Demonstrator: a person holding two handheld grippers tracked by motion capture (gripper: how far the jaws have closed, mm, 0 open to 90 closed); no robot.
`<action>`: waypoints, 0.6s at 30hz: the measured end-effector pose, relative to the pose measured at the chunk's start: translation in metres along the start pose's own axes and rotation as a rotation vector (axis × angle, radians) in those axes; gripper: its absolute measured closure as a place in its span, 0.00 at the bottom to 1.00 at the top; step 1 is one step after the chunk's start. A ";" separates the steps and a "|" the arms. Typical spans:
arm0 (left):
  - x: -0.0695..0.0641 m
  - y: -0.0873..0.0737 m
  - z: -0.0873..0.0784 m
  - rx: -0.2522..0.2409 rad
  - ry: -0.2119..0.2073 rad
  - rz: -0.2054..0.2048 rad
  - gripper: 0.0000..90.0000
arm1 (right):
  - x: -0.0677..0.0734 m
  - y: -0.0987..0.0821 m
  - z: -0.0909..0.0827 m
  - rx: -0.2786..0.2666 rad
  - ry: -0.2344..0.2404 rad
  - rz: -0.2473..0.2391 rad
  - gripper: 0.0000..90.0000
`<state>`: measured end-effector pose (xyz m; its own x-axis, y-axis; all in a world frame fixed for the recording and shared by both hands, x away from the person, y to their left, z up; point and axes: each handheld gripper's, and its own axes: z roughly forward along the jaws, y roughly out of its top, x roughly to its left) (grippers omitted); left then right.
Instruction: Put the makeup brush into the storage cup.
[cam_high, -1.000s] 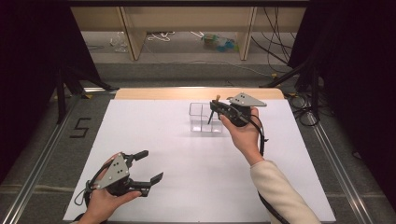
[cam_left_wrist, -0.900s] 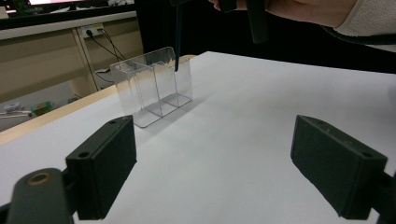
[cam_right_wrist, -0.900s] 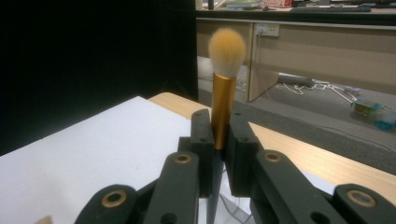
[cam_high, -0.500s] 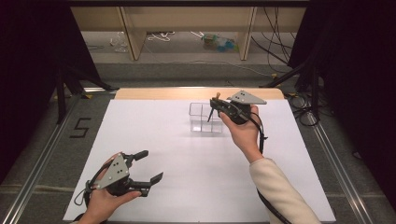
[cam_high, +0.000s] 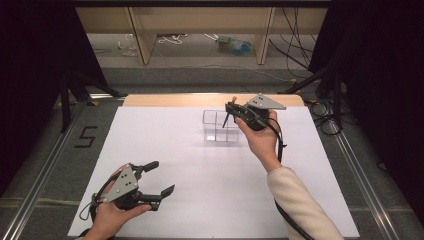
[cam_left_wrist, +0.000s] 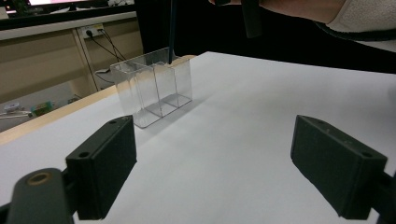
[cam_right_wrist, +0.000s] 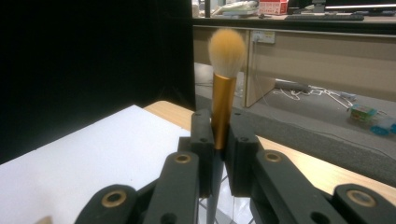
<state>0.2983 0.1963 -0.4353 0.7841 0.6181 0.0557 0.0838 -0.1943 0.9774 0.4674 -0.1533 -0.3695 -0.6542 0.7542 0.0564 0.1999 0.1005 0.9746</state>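
Gold-ferruled brush (cam_right_wrist: 223, 100), bristles up, is clamped by the right gripper (cam_right_wrist: 219, 135), jaws closed on the ferrule. In the high view the dark handle hangs down from that gripper (cam_high: 233, 107) toward the clear box (cam_high: 220, 126), a divided acrylic organiser near the far edge of the white table (cam_high: 200, 165). The left gripper view shows the handle tip (cam_left_wrist: 172, 32) at or just inside the rim of the box (cam_left_wrist: 154, 86); which compartment cannot be told.

Left gripper (cam_high: 159, 177) rests near the table's front left corner, jaws wide and empty, well apart from the box.

Judgement: pick-up is done and the brush is aligned above the box. Remaining: lower it fully into a compartment, release, and withdraw. The brush is not yet standing on its own.
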 end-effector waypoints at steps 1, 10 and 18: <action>0.000 0.000 0.000 -0.001 -0.001 -0.001 0.16 | 0.000 0.000 0.000 0.000 0.002 0.001 0.93; 0.000 0.000 0.000 -0.001 0.000 0.000 0.16 | -0.002 0.003 0.001 -0.012 -0.005 -0.019 0.93; 0.000 0.000 0.000 -0.001 -0.001 0.000 0.16 | -0.002 0.005 0.002 -0.007 0.002 -0.002 0.93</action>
<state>0.2983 0.1963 -0.4354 0.7844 0.6177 0.0555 0.0834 -0.1938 0.9775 0.4710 -0.1530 -0.3650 -0.6559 0.7528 0.0552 0.1938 0.0972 0.9762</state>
